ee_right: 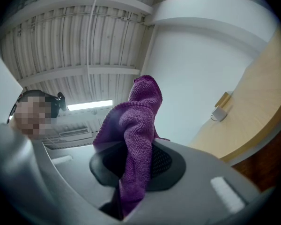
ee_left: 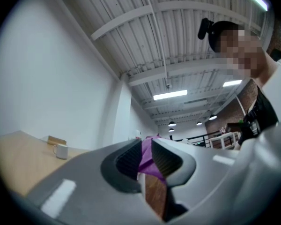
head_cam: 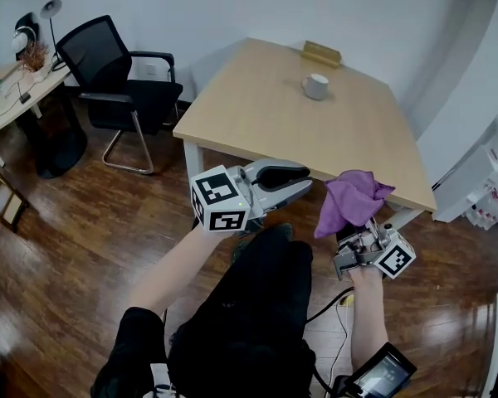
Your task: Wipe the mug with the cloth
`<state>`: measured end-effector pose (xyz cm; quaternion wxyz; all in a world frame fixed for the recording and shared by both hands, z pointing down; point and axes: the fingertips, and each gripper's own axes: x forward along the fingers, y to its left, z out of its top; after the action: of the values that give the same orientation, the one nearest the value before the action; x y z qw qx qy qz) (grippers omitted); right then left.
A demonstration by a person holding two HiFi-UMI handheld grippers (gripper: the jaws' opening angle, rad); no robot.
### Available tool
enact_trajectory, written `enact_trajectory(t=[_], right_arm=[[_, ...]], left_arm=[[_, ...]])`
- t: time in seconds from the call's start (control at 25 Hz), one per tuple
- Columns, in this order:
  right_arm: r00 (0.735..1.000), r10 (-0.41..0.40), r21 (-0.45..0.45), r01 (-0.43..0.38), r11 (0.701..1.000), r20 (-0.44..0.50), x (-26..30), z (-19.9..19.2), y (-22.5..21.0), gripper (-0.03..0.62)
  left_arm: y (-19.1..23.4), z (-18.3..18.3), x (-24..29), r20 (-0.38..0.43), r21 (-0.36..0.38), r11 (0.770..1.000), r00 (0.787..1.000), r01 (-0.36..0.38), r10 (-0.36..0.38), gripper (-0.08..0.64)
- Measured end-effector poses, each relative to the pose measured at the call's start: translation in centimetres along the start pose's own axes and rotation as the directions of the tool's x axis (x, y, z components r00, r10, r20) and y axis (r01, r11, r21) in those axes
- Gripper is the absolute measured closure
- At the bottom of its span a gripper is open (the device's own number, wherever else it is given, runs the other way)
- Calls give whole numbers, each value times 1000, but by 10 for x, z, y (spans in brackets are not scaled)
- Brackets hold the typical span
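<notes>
right gripper (head_cam: 349,233) grips the cloth (head_cam: 353,199); left gripper (head_cam: 299,177) seems empty, ajar.

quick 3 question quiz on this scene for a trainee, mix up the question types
1. True or false: the white ceramic mug stands upright on the light wooden table.
2. Which side's hand-held gripper clamps the purple knitted cloth? A) left B) right C) neither
3. In one word: is the cloth touching the mug?

Key
1. True.
2. B: the right hand-held gripper is shut on the cloth.
3. No. The cloth is held off the table's near edge, while the mug sits toward the far side.
</notes>
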<state>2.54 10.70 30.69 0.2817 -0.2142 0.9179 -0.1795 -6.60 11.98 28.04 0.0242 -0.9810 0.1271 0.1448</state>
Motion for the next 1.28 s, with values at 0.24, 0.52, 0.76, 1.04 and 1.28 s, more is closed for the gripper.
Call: enact_trajectory(t=[0.24,0.52,0.76,1.04,1.28], right_arm=[[998,41,1,-41,999,-42,22,5,22,528],[998,-16,-55,12,998,-65,24,14,40,528],[998,-29,-33,28,999,-55,26,15,43,528],[999,-24,-35,22,999,-36,-12,13,67,528],[999,29,-78,-31,996,-23,-49,11,100,528]], left_arm=[[-17,27,-8,11,21,999,1000,-25,25,495],[-33,44,-6,40,44,999,999,-19,17,503],[-31,55,-3,30,35,999,999,-13,12,506],[-72,46,6,13,31,999,1000,16,-17,506],[-116,35,12,7,67,998,1000,22,-23,506]])
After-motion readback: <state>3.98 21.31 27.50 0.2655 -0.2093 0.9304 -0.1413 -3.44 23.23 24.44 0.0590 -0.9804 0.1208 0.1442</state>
